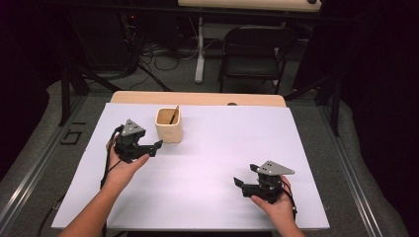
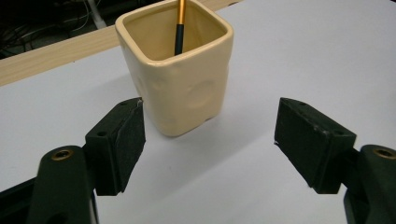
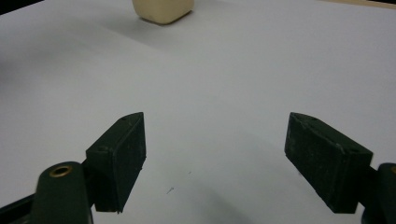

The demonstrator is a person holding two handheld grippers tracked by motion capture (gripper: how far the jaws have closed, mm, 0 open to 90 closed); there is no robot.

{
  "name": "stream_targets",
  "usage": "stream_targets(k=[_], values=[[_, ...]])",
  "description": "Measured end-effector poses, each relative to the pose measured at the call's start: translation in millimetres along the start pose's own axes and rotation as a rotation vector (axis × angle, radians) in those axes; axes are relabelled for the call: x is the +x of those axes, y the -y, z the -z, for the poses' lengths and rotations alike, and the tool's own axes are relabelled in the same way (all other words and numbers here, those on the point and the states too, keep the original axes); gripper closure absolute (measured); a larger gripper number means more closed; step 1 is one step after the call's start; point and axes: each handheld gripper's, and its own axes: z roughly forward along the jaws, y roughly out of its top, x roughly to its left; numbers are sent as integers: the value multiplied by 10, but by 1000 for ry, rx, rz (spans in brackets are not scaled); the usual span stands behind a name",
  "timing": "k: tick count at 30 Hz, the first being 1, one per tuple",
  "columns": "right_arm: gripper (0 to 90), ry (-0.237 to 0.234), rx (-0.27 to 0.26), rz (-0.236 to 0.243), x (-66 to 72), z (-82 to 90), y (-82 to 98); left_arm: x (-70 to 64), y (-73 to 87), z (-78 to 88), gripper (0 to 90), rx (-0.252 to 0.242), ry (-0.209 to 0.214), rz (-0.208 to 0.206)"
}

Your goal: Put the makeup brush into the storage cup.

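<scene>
The left gripper (image 2: 208,135) is hovering with its jaws spread wide, gripping nothing; one pad (image 2: 122,140) is sitting just beside the cream cup (image 2: 180,70), not clearly touching. The cup (a dark, gold-tipped stick (image 2: 179,28) is leaning inside) is standing upright near the far edge of the white worktop (image 1: 207,168), left of centre. The right gripper (image 3: 215,158) is idling wide open near the near right corner, well apart from the cup, over bare sheet.

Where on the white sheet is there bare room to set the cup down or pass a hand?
Most of the white sheet is bare: the wide middle between the left gripper and right gripper, and the far right half beyond the cream cup. It is tight only where the left gripper's open jaws face the cup.
</scene>
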Motion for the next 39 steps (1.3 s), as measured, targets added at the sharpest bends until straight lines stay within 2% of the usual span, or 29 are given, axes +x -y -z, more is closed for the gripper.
stream_targets(k=[18, 24, 29, 39], values=[[205, 2, -1, -3, 0, 9, 2, -171, 319, 90, 249, -20, 20, -17], [205, 4, 0, -4, -7, 19, 3, -231, 399, 128, 255, -21, 29, -17], [205, 9, -3, -8, -16, 30, 5, -264, 470, 163, 262, -41, 31, -4], [205, 12, 5, -5, -39, 39, 14, -317, 591, 173, 262, -27, 43, -14]])
